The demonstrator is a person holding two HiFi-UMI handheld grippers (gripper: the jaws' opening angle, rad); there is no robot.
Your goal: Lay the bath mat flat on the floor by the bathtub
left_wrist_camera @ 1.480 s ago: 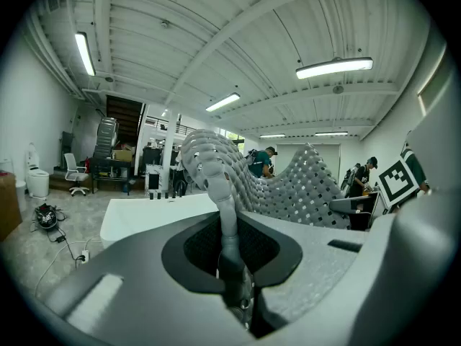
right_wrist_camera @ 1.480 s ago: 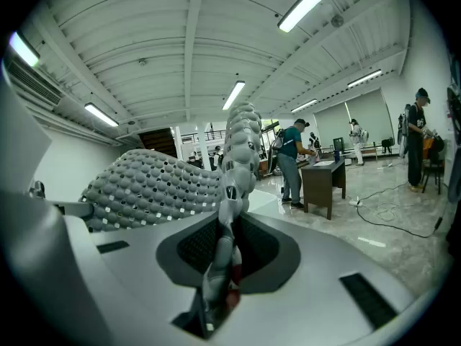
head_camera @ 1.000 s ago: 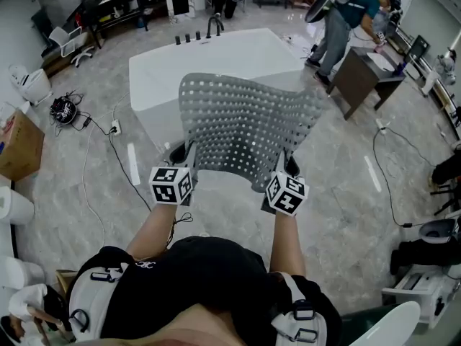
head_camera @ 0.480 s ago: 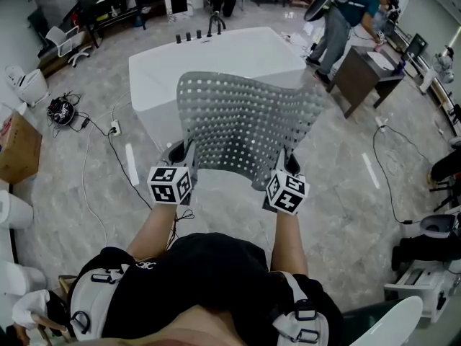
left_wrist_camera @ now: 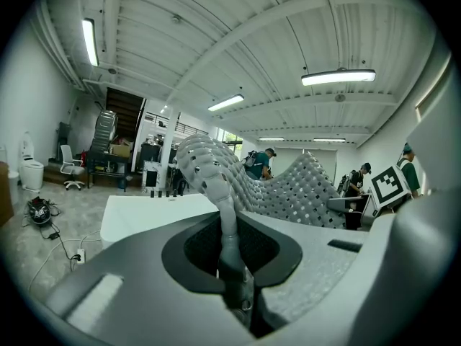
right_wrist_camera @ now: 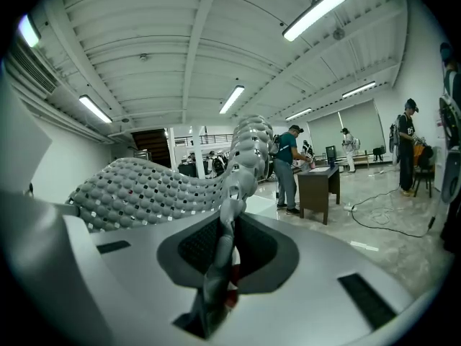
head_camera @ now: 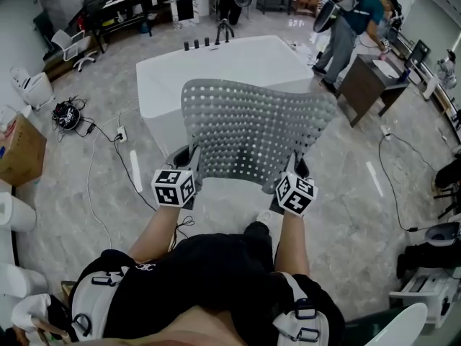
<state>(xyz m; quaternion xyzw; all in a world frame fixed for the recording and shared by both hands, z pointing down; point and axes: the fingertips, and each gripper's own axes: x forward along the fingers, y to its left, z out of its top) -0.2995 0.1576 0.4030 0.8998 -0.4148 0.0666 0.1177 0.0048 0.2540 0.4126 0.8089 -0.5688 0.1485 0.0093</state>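
Observation:
A grey perforated bath mat (head_camera: 252,132) hangs spread in the air between my two grippers, in front of the white bathtub (head_camera: 216,67). My left gripper (head_camera: 189,158) is shut on the mat's near left corner, and the mat's edge (left_wrist_camera: 227,225) runs up between its jaws. My right gripper (head_camera: 297,170) is shut on the near right corner, with the mat's edge (right_wrist_camera: 223,244) pinched between its jaws. The mat's far edge (head_camera: 252,89) curls up over the tub's near side. Marble floor (head_camera: 216,207) lies below the mat.
Cables (head_camera: 97,164) and a power strip (head_camera: 119,132) lie on the floor at the left, by a cardboard box (head_camera: 18,150). A person (head_camera: 346,27) bends over a dark desk (head_camera: 371,78) at the back right. More cable (head_camera: 392,179) runs along the right floor.
The mat and both grippers have shifted slightly toward me and lower in the head view. Both grips on the mat's corners are unchanged.

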